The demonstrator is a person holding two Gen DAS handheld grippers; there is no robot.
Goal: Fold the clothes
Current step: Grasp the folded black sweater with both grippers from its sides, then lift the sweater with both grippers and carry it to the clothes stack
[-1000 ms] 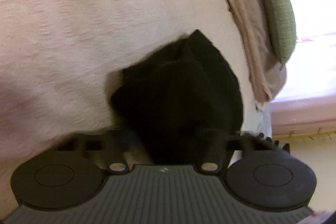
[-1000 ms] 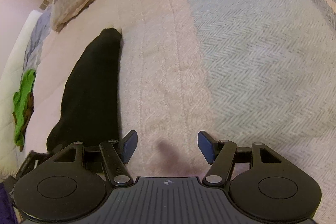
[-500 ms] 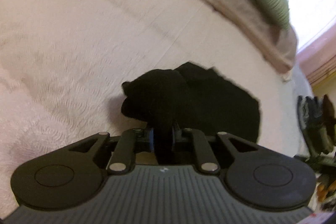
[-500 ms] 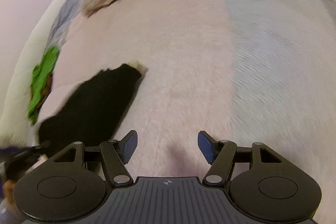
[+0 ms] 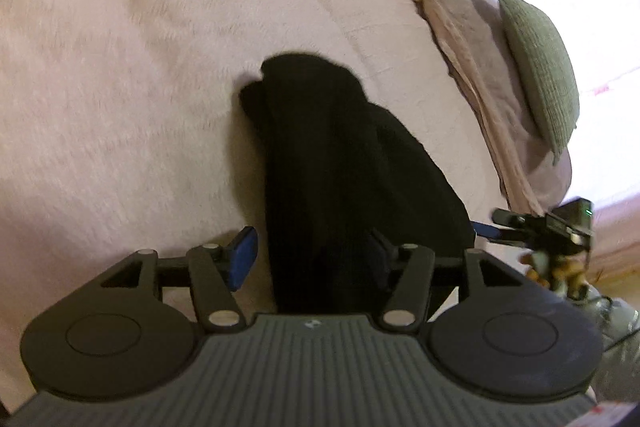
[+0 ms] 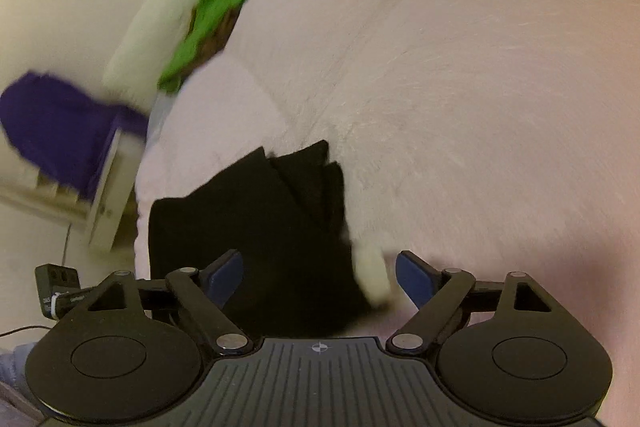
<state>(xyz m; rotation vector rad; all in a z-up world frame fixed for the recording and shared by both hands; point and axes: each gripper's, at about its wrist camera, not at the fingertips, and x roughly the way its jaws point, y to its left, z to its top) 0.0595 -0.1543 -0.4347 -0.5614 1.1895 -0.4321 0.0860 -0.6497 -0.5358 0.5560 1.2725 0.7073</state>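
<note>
A black garment (image 5: 340,163) lies folded over itself on the pink blanket (image 5: 120,87). Its near end runs between the fingers of my left gripper (image 5: 312,259), whose jaws are opening. The left blue pad (image 5: 242,259) stands clear of the cloth, and the right pad is half hidden behind it. In the right wrist view the same black garment (image 6: 260,227) sits low and left, with a pale patch (image 6: 372,275) at its edge. My right gripper (image 6: 320,277) hangs over that end, its jaws opening wide and gripping nothing.
A green cushion (image 5: 540,67) on beige folded fabric (image 5: 472,59) lies at the bed's far right. A green garment (image 6: 224,3) and a purple item (image 6: 52,131) sit towards the left edge. The blanket's edge drops off beside the black garment.
My left gripper was shut on a bunched fold of the black garment; it has now opened and let go. My right gripper swung left to the garment and widened.
</note>
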